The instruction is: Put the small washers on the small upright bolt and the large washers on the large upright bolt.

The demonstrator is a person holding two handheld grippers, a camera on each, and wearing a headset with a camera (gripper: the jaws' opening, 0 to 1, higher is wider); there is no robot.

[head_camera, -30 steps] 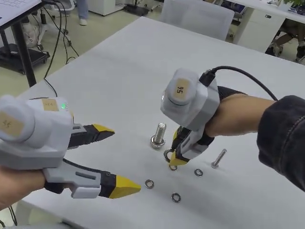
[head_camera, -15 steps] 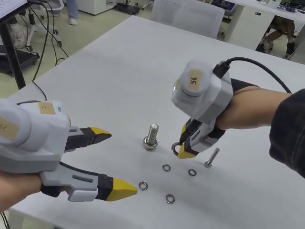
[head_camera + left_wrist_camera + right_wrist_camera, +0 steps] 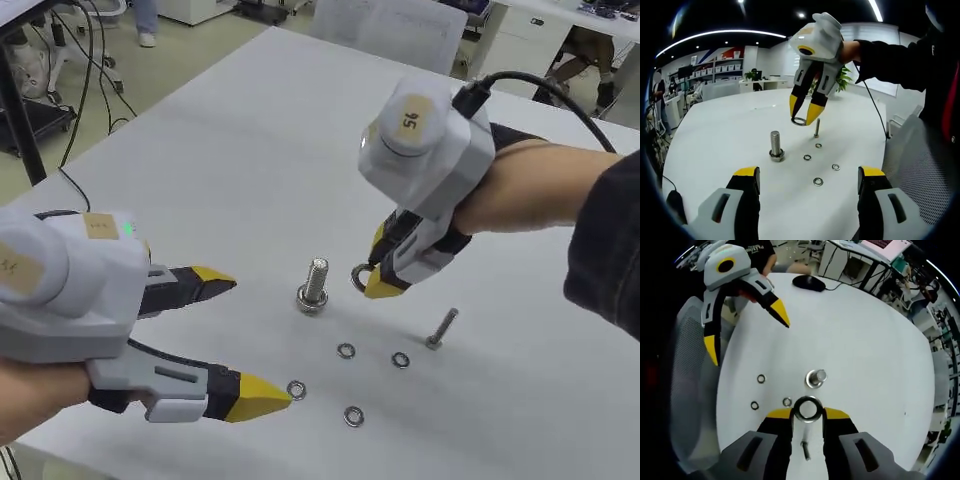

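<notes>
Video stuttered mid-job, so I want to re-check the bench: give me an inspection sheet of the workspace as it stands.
Surface: white tabletop, carrying the bolts and loose washers.
Job's things: large silver upright bolt; small silver upright bolt; four small steel washers loose in front of the bolts; one large steel washer held in the air.
Clutter: nothing seen.
Grippers: right gripper shut on the large washer, above the table beside the large bolt; left gripper open, holding nothing.
Cables: black cable from the right gripper; thin dark cables off the table's left.
Surroundings: grey chair at the far edge; office furniture beyond.
</notes>
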